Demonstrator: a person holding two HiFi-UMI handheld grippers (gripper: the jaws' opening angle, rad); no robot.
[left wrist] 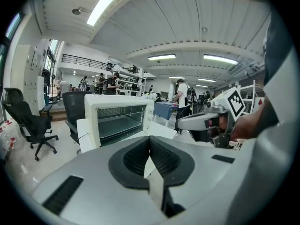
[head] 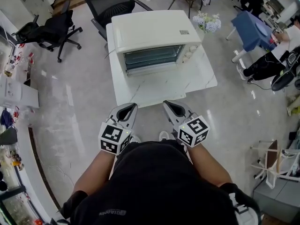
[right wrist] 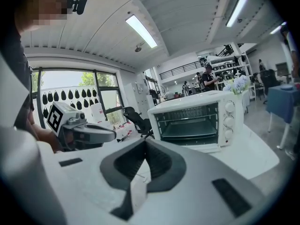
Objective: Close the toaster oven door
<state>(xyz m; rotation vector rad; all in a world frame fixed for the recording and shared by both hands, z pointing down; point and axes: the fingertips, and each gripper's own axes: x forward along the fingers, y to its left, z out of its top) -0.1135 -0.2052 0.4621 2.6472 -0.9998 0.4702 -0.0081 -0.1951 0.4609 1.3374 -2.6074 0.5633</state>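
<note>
A cream toaster oven (head: 154, 34) stands at the far side of a white table (head: 164, 90). Its glass door (head: 151, 70) hangs open and lies flat toward me, so the rack inside shows. In the left gripper view the oven (left wrist: 117, 118) sits ahead to the left; in the right gripper view the oven (right wrist: 197, 118) is ahead to the right with its door (right wrist: 199, 146) down. My left gripper (head: 132, 108) and right gripper (head: 167, 105) hover side by side over the table's near edge, short of the oven. Both are shut and hold nothing.
A black chair (head: 110, 1) stands behind the table and another office chair (head: 54, 27) at the far left. A bunch of flowers (head: 207, 22) sits beside the oven's right. A blue-covered table (head: 253, 29) and people are at the right.
</note>
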